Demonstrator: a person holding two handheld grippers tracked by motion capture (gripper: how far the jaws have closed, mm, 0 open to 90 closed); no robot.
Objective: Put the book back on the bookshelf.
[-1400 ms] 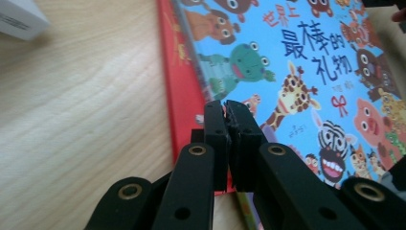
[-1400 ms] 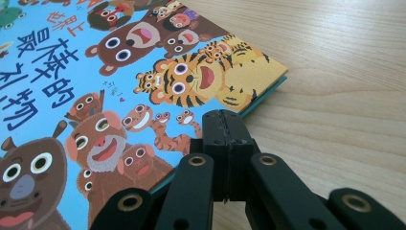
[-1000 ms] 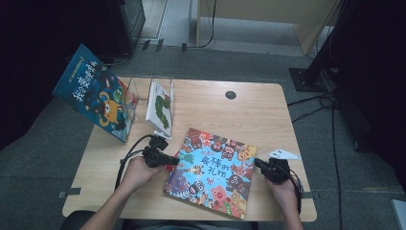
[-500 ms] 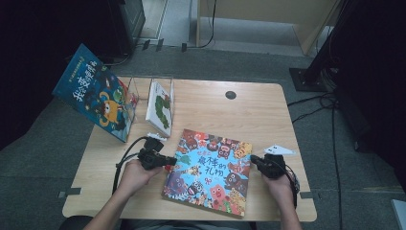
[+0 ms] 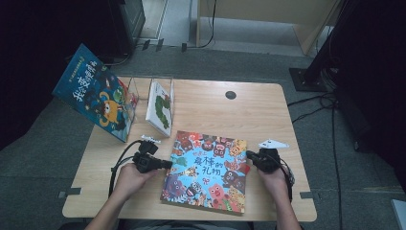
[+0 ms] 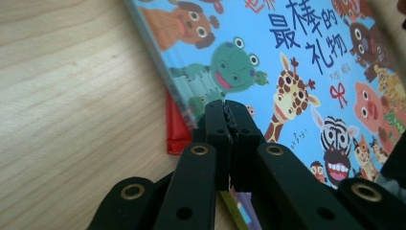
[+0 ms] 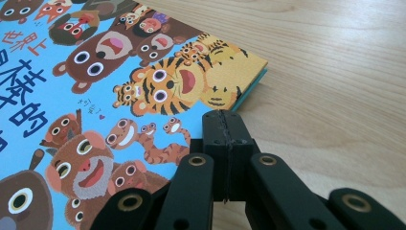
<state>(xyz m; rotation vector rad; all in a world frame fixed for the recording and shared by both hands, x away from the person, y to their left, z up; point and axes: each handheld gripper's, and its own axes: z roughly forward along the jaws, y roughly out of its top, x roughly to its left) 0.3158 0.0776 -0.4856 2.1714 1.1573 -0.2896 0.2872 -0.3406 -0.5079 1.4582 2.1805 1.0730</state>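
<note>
L tongs (image 6: 225, 112): jaws pressed together, no gap visible, tips at the spine edge of the picture book (image 6: 287, 57). Whether they pinch the cover or just rest on it can't be told; the jaw blocks hide the contact. A red strip (image 6: 176, 129) pokes out under the cover right by the tips, and what it belongs to is unclear. In the high view the L tongs (image 5: 165, 164) sit at the book's 9 o'clock edge, with the L hand (image 5: 128, 178) behind them.

R tongs (image 7: 225, 120): jaws also closed flat against each other, tips over the tiger corner of the cover, near the teal edge. Grip vs. touch is again hidden by the jaws. In the high view the R tongs (image 5: 250, 155) meet the book's 3 o'clock edge, R hand (image 5: 272, 179) behind.

Book (image 5: 207, 170) lies flat on the tabletop (image 5: 258, 112), near the 6 o'clock side, slightly skewed. Title is in Chinese and partly cut off in both gripper views.

Out at 10–11 o'clock: a clear rack (image 5: 143, 93) holding a white caterpillar book (image 5: 160, 108) upright, and a blue picture book (image 5: 93, 93) leaning on its outer side, overhanging the tabletop. Small dark round cap (image 5: 231, 95) at 12 o'clock.
</note>
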